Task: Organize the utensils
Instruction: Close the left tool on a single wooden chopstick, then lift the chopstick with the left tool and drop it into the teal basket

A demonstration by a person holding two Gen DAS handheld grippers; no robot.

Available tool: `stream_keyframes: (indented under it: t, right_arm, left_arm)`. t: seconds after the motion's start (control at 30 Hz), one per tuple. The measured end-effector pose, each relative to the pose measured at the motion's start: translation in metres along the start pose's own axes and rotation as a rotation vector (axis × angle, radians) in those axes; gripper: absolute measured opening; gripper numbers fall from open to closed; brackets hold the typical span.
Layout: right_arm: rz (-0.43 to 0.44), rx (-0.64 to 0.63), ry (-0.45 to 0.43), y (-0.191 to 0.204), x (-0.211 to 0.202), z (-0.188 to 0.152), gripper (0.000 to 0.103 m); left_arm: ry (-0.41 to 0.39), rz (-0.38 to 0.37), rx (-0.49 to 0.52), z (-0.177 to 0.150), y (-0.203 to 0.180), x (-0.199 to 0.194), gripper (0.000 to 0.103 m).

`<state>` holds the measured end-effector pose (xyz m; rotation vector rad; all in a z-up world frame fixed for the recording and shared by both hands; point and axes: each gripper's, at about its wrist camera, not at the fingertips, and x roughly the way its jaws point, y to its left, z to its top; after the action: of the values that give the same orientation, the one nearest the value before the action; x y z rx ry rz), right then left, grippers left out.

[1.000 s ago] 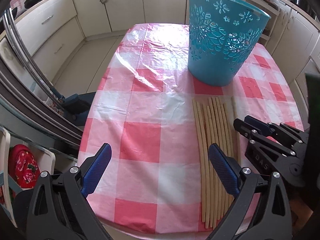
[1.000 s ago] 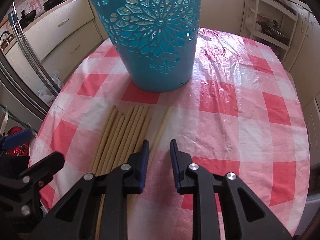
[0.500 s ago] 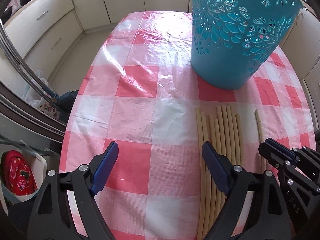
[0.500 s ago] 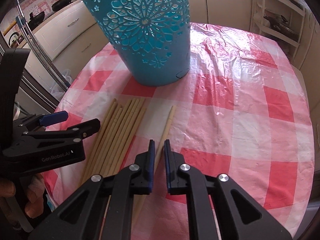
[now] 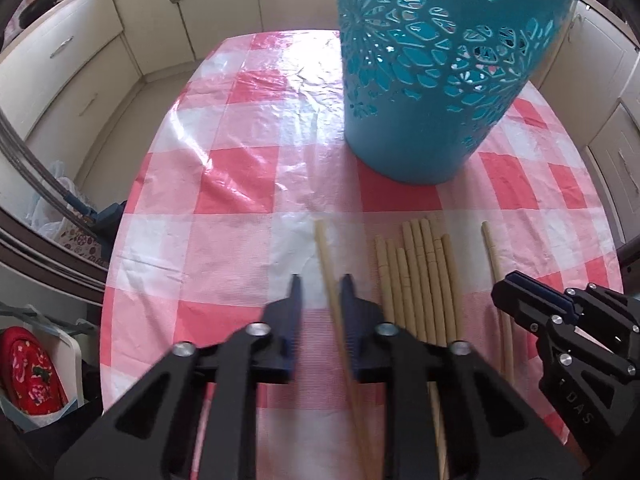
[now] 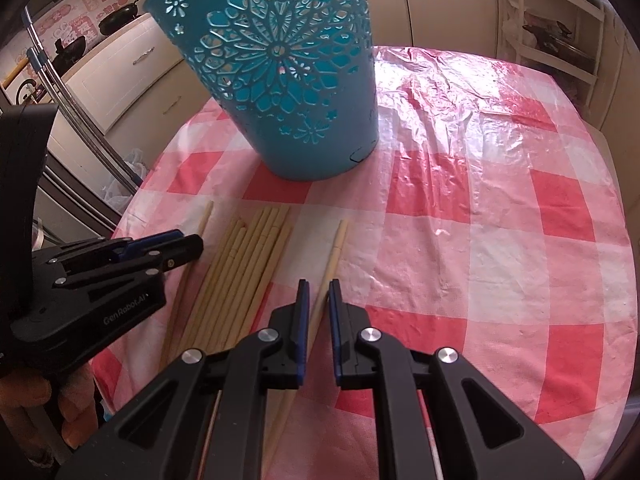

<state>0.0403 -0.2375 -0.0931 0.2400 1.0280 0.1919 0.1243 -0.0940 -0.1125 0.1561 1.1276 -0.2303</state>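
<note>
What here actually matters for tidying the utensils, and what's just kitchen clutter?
For the job: leftmost chopstick, rightmost chopstick, chopstick bundle, blue basket.
Just lying about: red flowered bag, frying pan.

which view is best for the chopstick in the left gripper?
Left wrist. The left chopstick runs up between the left gripper pads, tip to grip in plain sight, set apart from the chopstick bundle. In the right wrist view only its far end shows; the left gripper body covers the rest.
</note>
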Motion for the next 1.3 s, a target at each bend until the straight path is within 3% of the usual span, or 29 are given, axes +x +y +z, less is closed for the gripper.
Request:
stream_keyframes:
  t: [0.13, 0.23, 0.4, 0.57, 0.7, 0.87, 1.07, 1.3]
  right_arm:
    - [-0.003, -0.003, -0.006, 0.002, 0.001, 0.002, 0.012]
    - [0.001, 0.001, -0.008, 0.002, 0.002, 0.002, 0.012]
    - [0.019, 0.013, -0.005, 0.003, 0.003, 0.003, 0.021]
    - [0.016, -0.005, -0.01, 0.009, 0.004, 0.002, 0.029]
    - [0.022, -0.003, -0.011, 0.008, 0.005, 0.003, 0.029]
    - [0.027, -0.011, -0.018, 0.008, 0.006, 0.002, 0.032]
    - [0.036, -0.012, -0.021, 0.006, 0.006, 0.002, 0.032]
    - [0.054, -0.004, -0.015, 0.003, 0.005, 0.003, 0.032]
  left_arm:
    - [0.008, -0.03, 0.027, 0.002, -0.001, -0.004, 0.004]
    - [-0.051, -0.059, 0.003, 0.009, 0.013, -0.032, 0.004]
    - [-0.263, -0.128, -0.069, 0.042, 0.044, -0.121, 0.004]
    - [-0.503, -0.205, -0.08, 0.085, 0.043, -0.2, 0.004]
    - [-0.657, -0.233, -0.091, 0.125, 0.023, -0.221, 0.004]
    - [-0.784, -0.236, -0.165, 0.165, 0.003, -0.207, 0.004]
    - [-0.76, -0.183, -0.213, 0.196, -0.018, -0.152, 0.005]
    - [-0.641, -0.094, -0.137, 0.185, -0.03, -0.102, 0.005]
